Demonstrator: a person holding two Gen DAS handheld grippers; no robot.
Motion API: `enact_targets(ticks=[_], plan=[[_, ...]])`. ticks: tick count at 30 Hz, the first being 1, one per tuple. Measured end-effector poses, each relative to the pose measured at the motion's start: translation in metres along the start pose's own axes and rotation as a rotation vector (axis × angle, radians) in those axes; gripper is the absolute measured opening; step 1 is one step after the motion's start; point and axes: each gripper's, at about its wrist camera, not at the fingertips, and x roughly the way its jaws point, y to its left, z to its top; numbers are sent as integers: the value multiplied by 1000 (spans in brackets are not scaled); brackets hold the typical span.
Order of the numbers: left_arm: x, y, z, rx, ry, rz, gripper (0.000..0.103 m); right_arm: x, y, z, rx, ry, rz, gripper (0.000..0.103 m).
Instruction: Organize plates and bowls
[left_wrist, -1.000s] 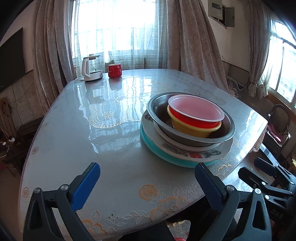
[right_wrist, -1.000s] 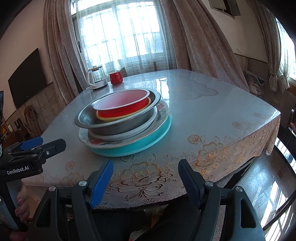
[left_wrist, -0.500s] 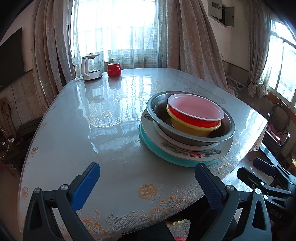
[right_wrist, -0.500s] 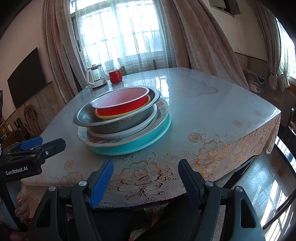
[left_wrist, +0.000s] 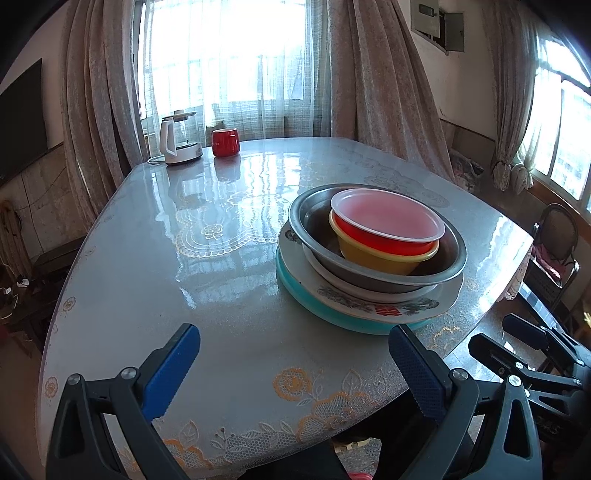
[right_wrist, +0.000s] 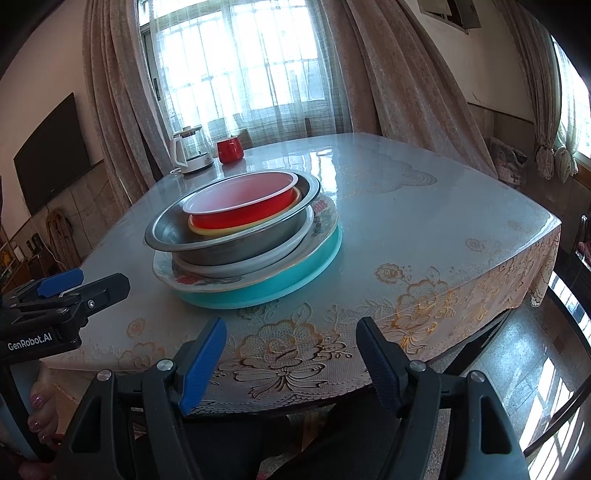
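One stack of dishes stands on the table (left_wrist: 207, 280) (right_wrist: 424, 229). A red bowl (left_wrist: 386, 227) (right_wrist: 242, 201) sits in a yellow bowl (left_wrist: 384, 258) (right_wrist: 243, 230). Both rest in a metal basin (left_wrist: 314, 225) (right_wrist: 236, 247), over a white dish, a flowered plate (left_wrist: 369, 304) (right_wrist: 321, 225) and a teal plate (left_wrist: 332, 314) (right_wrist: 273, 286). My left gripper (left_wrist: 295, 354) is open over the table's near edge, short and left of the stack. My right gripper (right_wrist: 290, 343) is open, nothing between its fingers, just off the table's edge below the stack.
A white kettle (left_wrist: 179, 138) (right_wrist: 190, 153) and a red mug (left_wrist: 225, 142) (right_wrist: 229, 150) stand at the table's far end by curtained windows. A chair (left_wrist: 557, 243) is off the table's right side. A dark screen (right_wrist: 51, 151) hangs on the left wall.
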Motion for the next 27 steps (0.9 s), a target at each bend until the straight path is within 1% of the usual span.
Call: enact_targets(ticks=[7, 17, 23, 27], plan=[[2, -1, -1, 6, 14, -3, 103, -1, 0, 0, -1, -7, -3, 74], [3, -1, -1, 11, 17, 11, 103, 0, -3, 4, 36, -12, -9, 74], [2, -3, -1, 23, 9, 16, 103, 0, -5, 4, 37, -12, -4, 74], [-2, -7, 0, 42, -12, 42, 103, 2, -7, 4, 42, -4, -2, 74]])
